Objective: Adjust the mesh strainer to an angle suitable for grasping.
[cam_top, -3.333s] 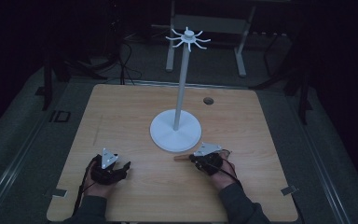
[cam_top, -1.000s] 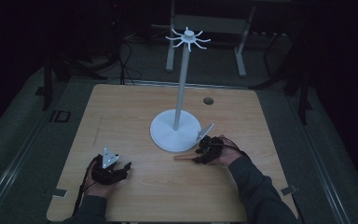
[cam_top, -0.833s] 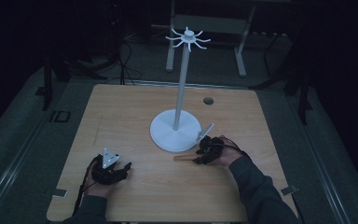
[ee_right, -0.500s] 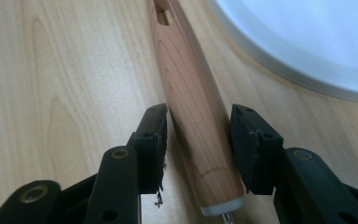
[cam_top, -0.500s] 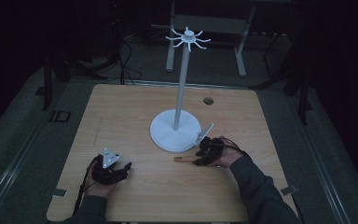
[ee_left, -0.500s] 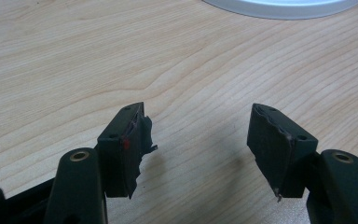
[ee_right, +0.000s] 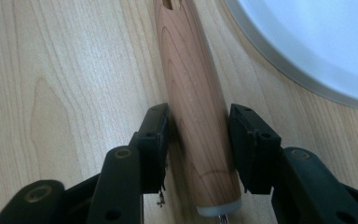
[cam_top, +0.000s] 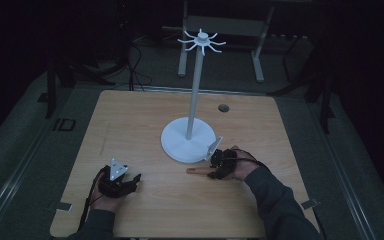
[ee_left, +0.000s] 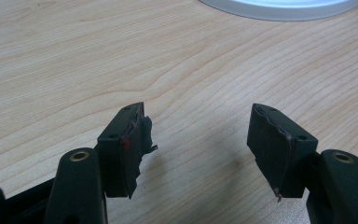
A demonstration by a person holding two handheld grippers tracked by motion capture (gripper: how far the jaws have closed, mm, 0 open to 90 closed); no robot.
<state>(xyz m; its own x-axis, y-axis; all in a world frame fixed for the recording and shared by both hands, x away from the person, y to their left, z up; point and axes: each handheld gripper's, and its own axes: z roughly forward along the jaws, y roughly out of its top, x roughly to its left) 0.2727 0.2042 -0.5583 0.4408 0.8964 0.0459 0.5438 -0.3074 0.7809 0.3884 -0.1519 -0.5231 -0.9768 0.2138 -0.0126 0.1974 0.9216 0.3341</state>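
Since three seconds back, we see the right gripper has shifted from beside the white stand's base toward its near-right rim, and over the last second it barely moves. Its jaws now sit on either side of a wooden handle, the pads touching or almost touching its flanks; we cannot tell how firmly they press. That handle lies flat on the table, its long axis running roughly along the near edge, the free end pointing toward the left edge, just in front of the stand base. At the gripper end we see a pale cap. The wood is smooth, rounded, with reddish grain.

Our right hand reaches in from the near-right corner, sleeve dark, forearm angled inward. The left gripper rests near the near-left corner, jaws spread wide over bare wood, one pad's black covering torn and ragged. The stand is white, a round disc with a slim pole topped by curved hooks.
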